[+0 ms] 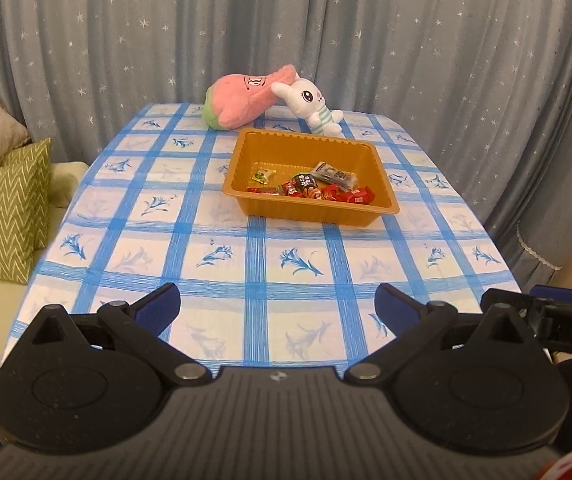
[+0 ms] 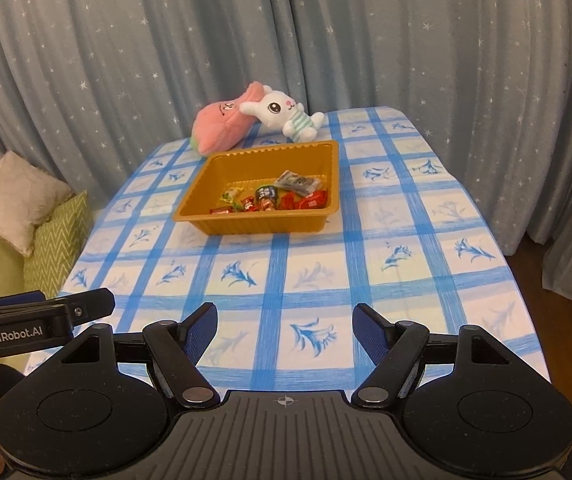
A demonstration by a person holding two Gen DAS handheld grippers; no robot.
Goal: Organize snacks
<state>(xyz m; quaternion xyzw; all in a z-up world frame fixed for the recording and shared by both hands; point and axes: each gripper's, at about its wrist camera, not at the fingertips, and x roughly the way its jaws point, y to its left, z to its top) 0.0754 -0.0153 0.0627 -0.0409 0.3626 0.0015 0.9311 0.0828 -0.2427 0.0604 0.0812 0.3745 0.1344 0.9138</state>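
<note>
An orange-brown plastic tray [image 1: 242, 160] sits on the table [image 1: 226, 264], toward the far half of the checked blue-and-white cloth, at about 12 o'clock from the left gripper [image 1: 277, 306] and near 11 o'clock from the right gripper [image 2: 284, 326]. The tray is rectangular, shallow, with a ribbed, scalloped rim and glossy walls. All the snacks [image 1: 317, 188] lie inside it, bunched against its near wall and spreading toward the right corner. Most are small red wrapped sweets [image 2: 305, 201], shiny and crumpled. Among them stands a dark round packet [image 1: 305, 182] with a green edge, a flat grey-and-white sachet [image 1: 333, 175] lying at an angle behind the red ones, and a little yellow-green wrapper [image 1: 262, 176] set slightly apart at the 9 o'clock side of the heap. The far half of the tray floor is bare.

Just beyond the tray, at its 12 o'clock edge, a pink plush [image 1: 242, 100] lies on its side with a white rabbit plush [image 1: 309, 104] leaning against it. Both stand apart from the tray rim.

Both grippers hover low over the near end of the table, well short of the tray. The left one has its blue-padded fingers [image 1: 158, 304] spread wide, with nothing between them; the right one's fingers [image 2: 202, 330] are likewise parted and hold nothing. Each gripper's body shows at the edge of the other's view.
</note>
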